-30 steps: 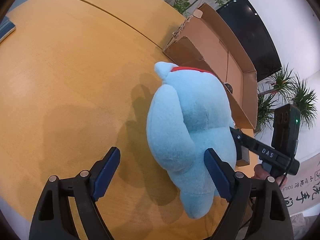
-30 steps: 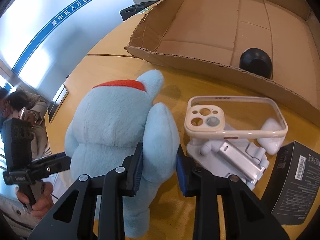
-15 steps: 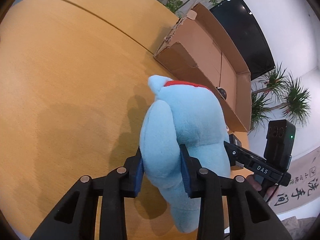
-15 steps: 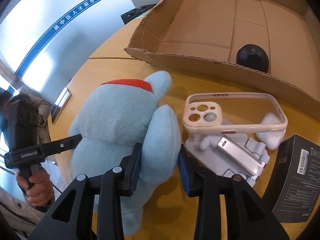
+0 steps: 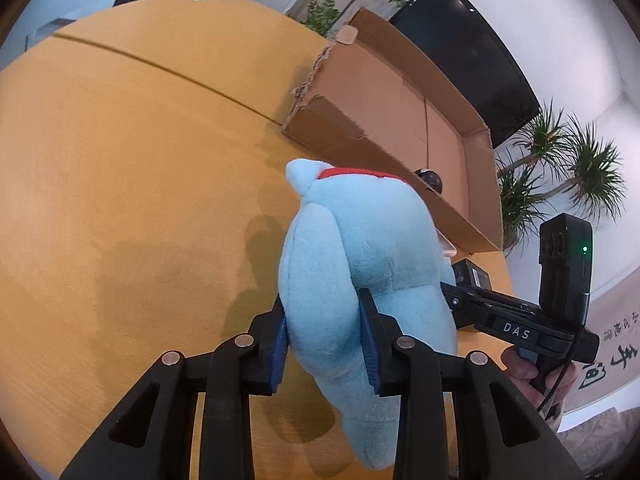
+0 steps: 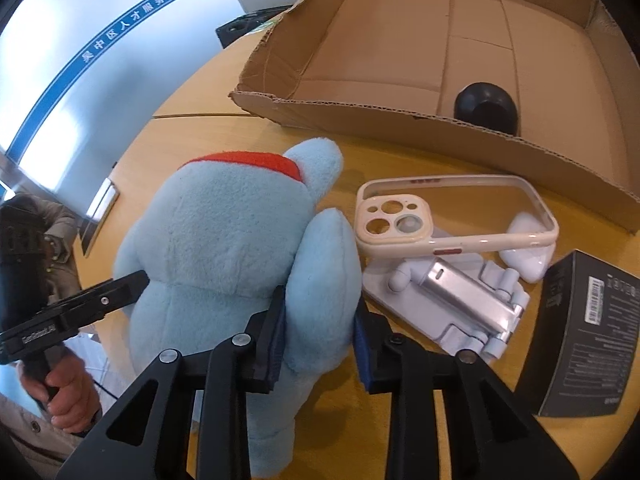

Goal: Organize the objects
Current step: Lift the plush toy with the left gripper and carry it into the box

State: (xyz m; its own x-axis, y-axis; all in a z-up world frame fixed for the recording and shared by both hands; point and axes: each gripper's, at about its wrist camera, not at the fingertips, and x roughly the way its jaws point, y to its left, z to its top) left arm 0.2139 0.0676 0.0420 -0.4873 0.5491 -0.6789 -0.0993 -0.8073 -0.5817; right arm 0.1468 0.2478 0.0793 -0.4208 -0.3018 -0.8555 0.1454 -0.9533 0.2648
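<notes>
The blue plush [image 5: 372, 264] stands on the orange table [image 5: 132, 208], just in front of the open cardboard box [image 6: 460, 60], its red collar [image 6: 244, 159] turned toward the box. Both claws hold it, one on each arm. The left claw [image 5: 323, 338] angles down from the near edge and its blue pads press into the plush's left arm, the fabric bulging between them. The right claw [image 6: 319, 330] tilts down more steeply and pinches the plush's right arm; its jaws are closing, with the arm squeezed between the pads. In each wrist view the other claw reaches in from the side to the plush's far flank, a hand [image 6: 66, 396] wrapped around its black handle.

To the plush's right lie a phone case [image 6: 456, 216], a white folding stand [image 6: 452, 300] partly under it, and a black carton [image 6: 588, 344] near the edge. A black rounded object [image 6: 486, 106] sits inside the box against its near wall.
</notes>
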